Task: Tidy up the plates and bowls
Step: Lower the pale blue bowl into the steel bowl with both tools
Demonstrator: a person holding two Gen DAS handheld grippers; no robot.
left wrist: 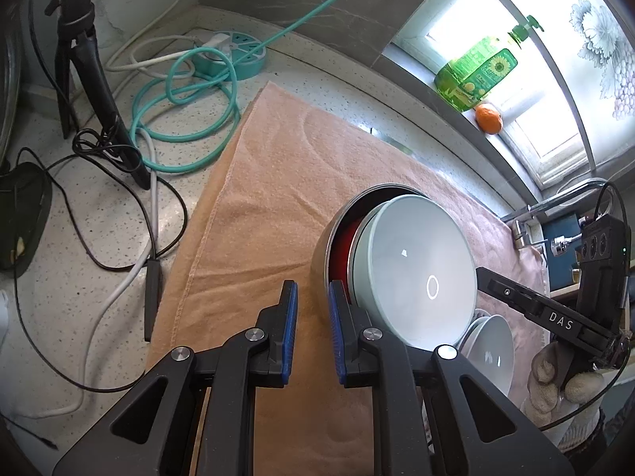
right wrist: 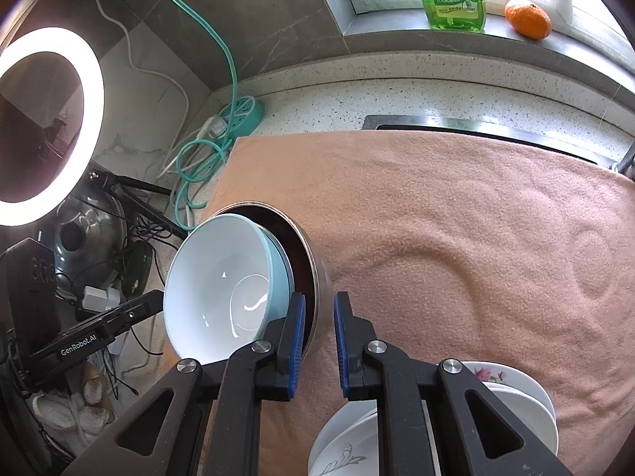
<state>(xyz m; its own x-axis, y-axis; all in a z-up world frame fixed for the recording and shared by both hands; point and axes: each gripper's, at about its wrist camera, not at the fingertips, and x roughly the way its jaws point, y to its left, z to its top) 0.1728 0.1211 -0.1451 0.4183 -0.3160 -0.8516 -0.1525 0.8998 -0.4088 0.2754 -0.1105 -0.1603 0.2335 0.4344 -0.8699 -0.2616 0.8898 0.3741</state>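
A nest of bowls is raised on edge above the towel [right wrist: 456, 238], near its left edge: a pale blue bowl [left wrist: 416, 269] sits inside a steel bowl [right wrist: 317, 273]; the left gripper [left wrist: 312, 329] is clamped on the steel rim from one side, the right gripper [right wrist: 319, 337] likewise from the other; so the nesting looks done but the stack is not yet set down; white plates [right wrist: 512, 392] wait at the towel's near edge, apparently still to be gathered.
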